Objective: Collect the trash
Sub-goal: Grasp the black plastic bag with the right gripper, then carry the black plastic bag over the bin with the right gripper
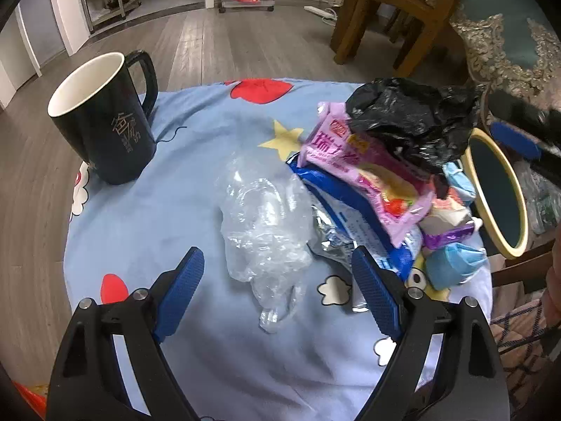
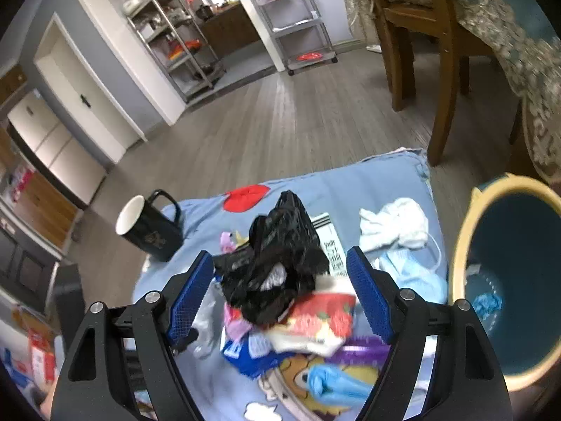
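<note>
The left tool (image 1: 277, 291) hangs released over the clear plastic bag (image 1: 266, 224) on the desk (image 1: 147, 231); clench on its bunched middle. The right tool (image 2: 280, 294), released, frames the black bag (image 2: 277, 266) atop wrappers; the bin (image 2: 455, 263) waits beyond.
</note>
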`<state>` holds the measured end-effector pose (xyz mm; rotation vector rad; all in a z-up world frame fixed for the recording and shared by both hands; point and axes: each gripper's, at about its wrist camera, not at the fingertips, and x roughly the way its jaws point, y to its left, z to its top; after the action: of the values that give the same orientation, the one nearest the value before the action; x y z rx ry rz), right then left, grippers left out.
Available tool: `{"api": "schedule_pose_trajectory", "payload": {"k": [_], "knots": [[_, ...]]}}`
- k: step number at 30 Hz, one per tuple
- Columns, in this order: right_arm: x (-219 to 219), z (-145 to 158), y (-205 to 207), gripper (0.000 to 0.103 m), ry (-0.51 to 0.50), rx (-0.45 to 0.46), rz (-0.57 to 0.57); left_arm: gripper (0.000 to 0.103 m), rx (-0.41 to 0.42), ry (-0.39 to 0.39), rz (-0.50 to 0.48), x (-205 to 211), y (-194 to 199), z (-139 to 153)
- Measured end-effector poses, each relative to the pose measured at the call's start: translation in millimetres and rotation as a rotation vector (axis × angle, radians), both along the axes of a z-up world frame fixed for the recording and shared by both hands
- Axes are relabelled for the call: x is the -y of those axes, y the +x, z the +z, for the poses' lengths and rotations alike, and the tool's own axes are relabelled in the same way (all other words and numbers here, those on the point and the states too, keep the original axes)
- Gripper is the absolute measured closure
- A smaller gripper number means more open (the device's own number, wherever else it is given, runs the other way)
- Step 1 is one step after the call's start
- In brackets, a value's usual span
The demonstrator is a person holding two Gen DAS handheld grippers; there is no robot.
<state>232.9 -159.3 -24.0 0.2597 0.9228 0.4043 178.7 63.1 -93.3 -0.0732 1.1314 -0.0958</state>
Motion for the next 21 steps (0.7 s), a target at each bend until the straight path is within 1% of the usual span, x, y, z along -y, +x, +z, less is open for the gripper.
{"api": "schedule_pose_trajectory", "payload": {"k": [2, 3, 4, 5, 6, 7, 8, 9, 10, 11, 12, 14, 16, 21], "knots": [[-8, -4, 8, 0.024, -0.018, -0.005, 0.006, 0.020, 0.000, 0.005, 0.012, -1, 3, -4], [-11, -7, 12, 0.029, -0.030, -0.011, 0.012, 0.021, 0.002, 0.004, 0.013, 0, 3, -4], [-14, -9, 14, 0.034, -0.038, -0.017, 0.018, 0.026, 0.003, 0.003, 0.010, 1, 4, -5], [-16, -14, 17, 0.047, -0.048, -0.035, 0.028, 0.029, 0.000, 0.005, 0.004, 2, 5, -6], [-16, -18, 19, 0.062, -0.051, -0.052, 0.036, 0.039, -0.011, 0.013, -0.009, 4, 6, -8], [-16, -21, 20, 0.069, -0.050, -0.065, 0.043, 0.053, -0.019, 0.018, -0.016, 6, 6, -9], [-16, -21, 19, 0.078, -0.045, -0.067, 0.048, 0.060, -0.029, 0.023, -0.020, 7, 6, -11], [-14, -21, 18, 0.083, -0.038, -0.066, 0.053, 0.072, -0.034, 0.026, -0.021, 7, 6, -12], [-13, -20, 16, 0.086, -0.032, -0.064, 0.055, 0.077, -0.036, 0.026, -0.018, 6, 6, -13], [-10, -17, 14, 0.089, -0.020, -0.059, 0.057, 0.079, -0.037, 0.023, -0.014, 5, 6, -13], [-7, -14, 11, 0.091, -0.011, -0.053, 0.058, 0.088, -0.039, 0.020, -0.012, 5, 6, -12], [-2, -6, 6, 0.094, 0.008, -0.038, 0.054, 0.092, -0.036, 0.023, -0.012, 5, 6, -10], [2, 2, 2, 0.095, 0.032, -0.029, 0.050, 0.096, -0.029, 0.017, -0.014, 5, 5, -5], [14, 27, -9, 0.095, 0.087, 0.006, 0.049, 0.098, 0.031, 0.011, 0.013, 1, 1, 16]]}}
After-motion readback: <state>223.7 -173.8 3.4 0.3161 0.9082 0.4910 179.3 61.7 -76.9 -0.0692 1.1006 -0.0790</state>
